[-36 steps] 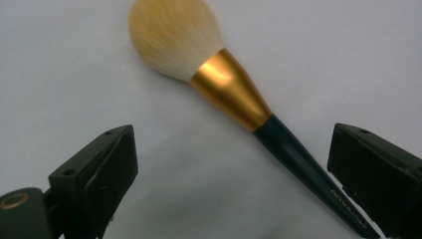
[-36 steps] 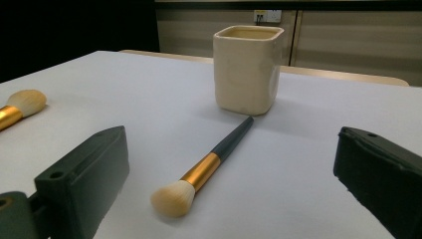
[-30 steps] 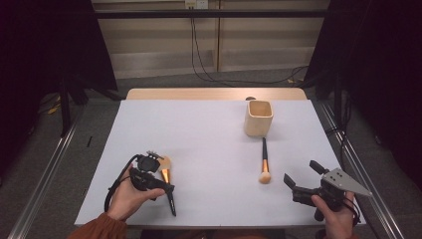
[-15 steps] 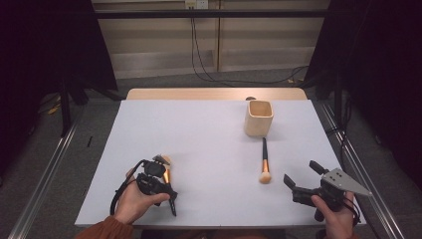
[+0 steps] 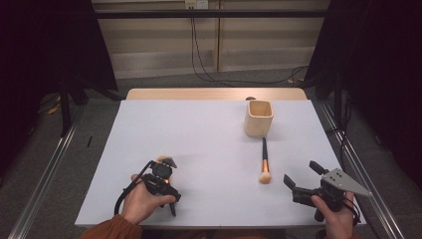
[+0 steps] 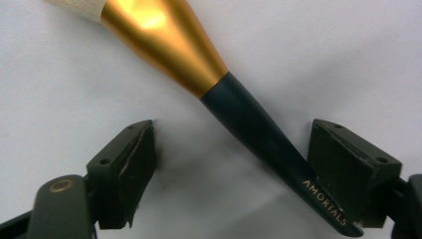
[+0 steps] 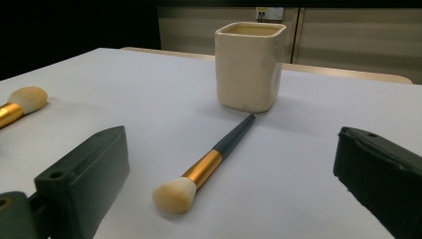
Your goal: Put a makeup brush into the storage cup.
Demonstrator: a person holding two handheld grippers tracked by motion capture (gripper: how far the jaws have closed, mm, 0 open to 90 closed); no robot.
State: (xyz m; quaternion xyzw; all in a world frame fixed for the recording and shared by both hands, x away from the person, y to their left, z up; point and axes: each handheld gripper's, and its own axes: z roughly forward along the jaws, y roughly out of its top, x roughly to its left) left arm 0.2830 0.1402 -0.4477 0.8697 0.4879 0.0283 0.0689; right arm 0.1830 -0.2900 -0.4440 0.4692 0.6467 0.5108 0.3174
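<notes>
1. Holding both grippers at the near edge of the table (image 5: 209,124), I have the left gripper (image 5: 160,175) over the brush (image 6: 249,119) at near left. Its jaws have just been closing, with the dark handle passing between them.
2. In the left gripper view the handle touches the right-hand pad at its lettered end; the other pad stands clear of it. I read no clamp yet: the jaws are apart around the handle.
3. That brush lies flat on the white table, gold ferrule and pale bristles pointing away from me.
4. The right gripper (image 5: 302,180) sits at near right, jaws wide apart, nothing between them.
5. Beyond it, a second brush (image 5: 264,162) lies flat, bristles toward me, handle tip toward the cup (image 5: 259,118).
6. The cream square cup stands upright at far right, just beyond that handle tip.
</notes>
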